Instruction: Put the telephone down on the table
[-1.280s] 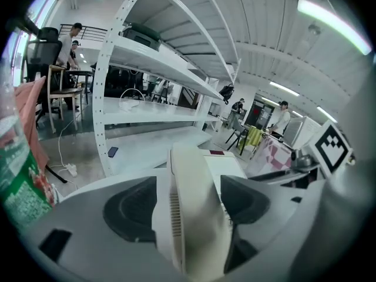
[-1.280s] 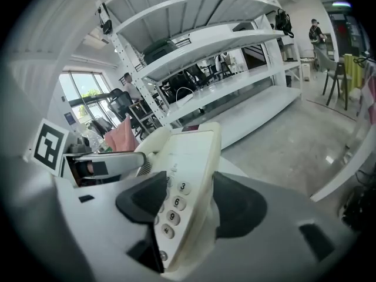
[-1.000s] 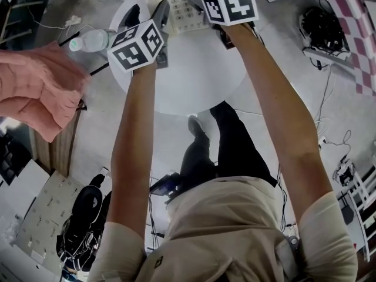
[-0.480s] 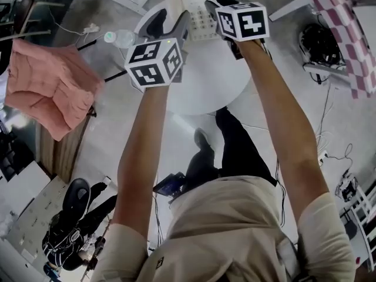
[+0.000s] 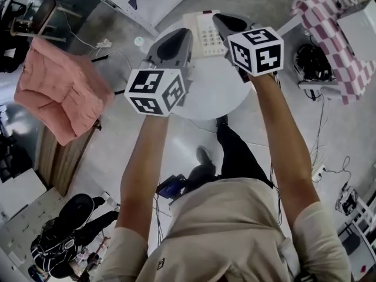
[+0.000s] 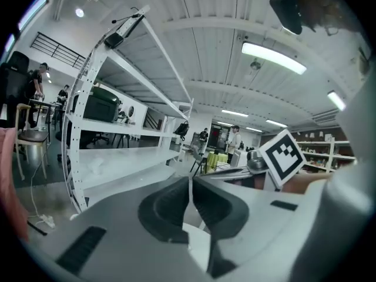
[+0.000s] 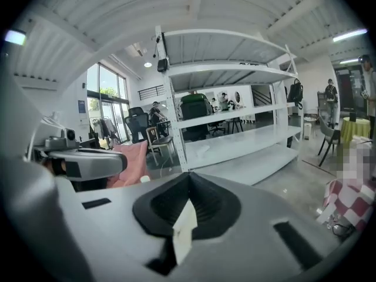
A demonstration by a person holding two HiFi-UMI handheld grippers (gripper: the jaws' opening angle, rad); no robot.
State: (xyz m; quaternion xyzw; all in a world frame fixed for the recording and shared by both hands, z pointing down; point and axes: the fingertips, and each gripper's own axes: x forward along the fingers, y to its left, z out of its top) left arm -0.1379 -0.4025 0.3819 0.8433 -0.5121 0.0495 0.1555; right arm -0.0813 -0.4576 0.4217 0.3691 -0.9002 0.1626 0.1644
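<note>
The white telephone (image 5: 202,31) with its keypad up lies on the round white table (image 5: 205,96), at the far side. Both grippers hang well above the table, apart from the telephone. In the head view my left gripper (image 5: 181,35) is over the table's left part and my right gripper (image 5: 220,18) is just right of the telephone. The left gripper (image 6: 190,180) has its jaws shut with nothing between them, seen in the left gripper view. The right gripper (image 7: 188,178) is shut too and holds nothing. Both point out across the room.
A small bottle (image 5: 139,41) stands at the table's left edge. A pink cloth (image 5: 59,90) lies over a chair at left, and a checkered cloth (image 5: 329,16) is at the right. White shelving (image 6: 126,116) stands ahead. Cables lie on the floor (image 5: 320,69).
Both grippers have risen away from the table towards the head camera, and their jaws have gone from open to shut. The telephone stays on the table.
</note>
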